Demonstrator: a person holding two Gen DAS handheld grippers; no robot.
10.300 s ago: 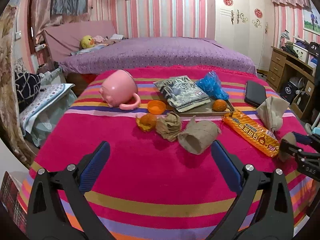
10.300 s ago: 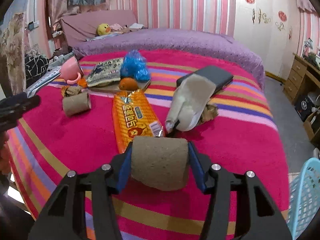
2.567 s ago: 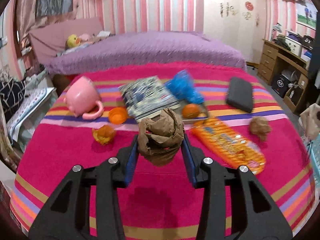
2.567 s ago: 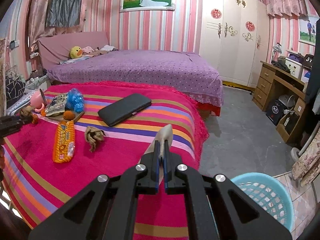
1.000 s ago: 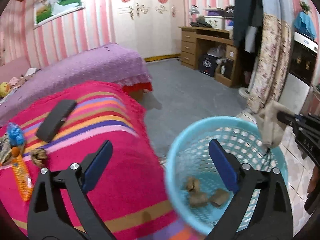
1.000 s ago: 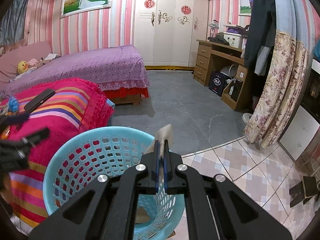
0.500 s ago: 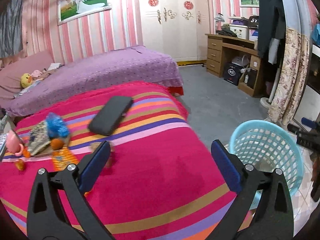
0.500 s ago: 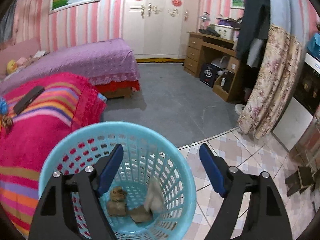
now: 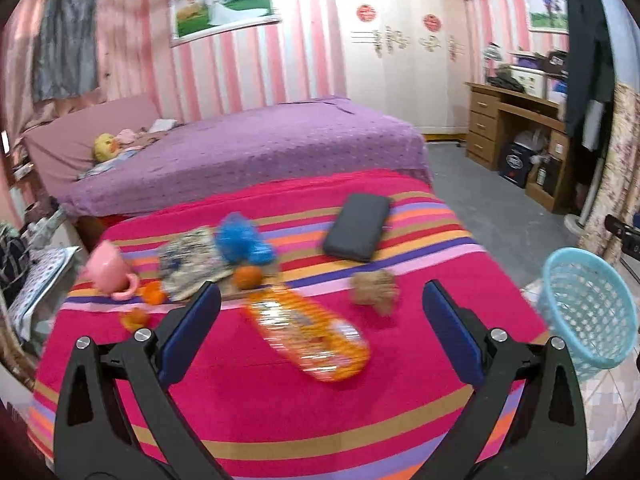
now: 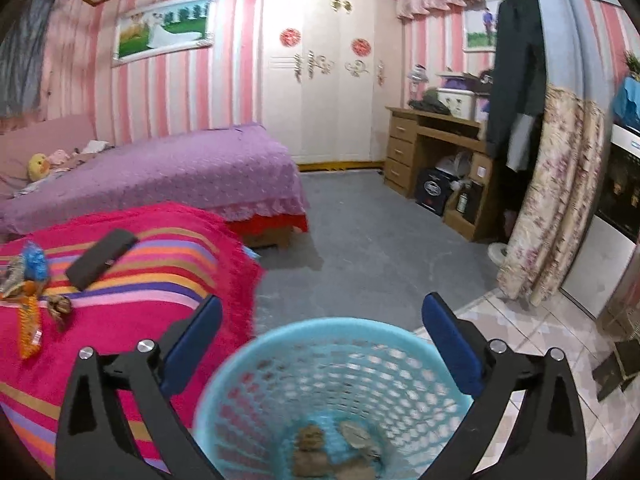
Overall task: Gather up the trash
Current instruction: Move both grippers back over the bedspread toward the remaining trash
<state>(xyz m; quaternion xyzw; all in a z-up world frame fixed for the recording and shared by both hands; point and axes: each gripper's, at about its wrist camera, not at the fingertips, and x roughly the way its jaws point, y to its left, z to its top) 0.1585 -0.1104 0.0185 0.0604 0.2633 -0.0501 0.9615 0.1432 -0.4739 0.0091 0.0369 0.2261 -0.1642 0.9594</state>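
striped bed (image 9: 280, 420) | paper wad (image 9: 374, 291) between, beyond left fingers (image 9: 190, 334)

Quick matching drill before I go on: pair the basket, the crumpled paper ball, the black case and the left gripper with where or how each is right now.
1. basket
2. paper ball
3. black case
4. left gripper

a. open, holding nothing
b. on the floor beside the bed
c. on the blanket beside the orange wrapper
d. flat near the blanket's far edge

Pairs: 1-b, 2-c, 3-d, 4-a
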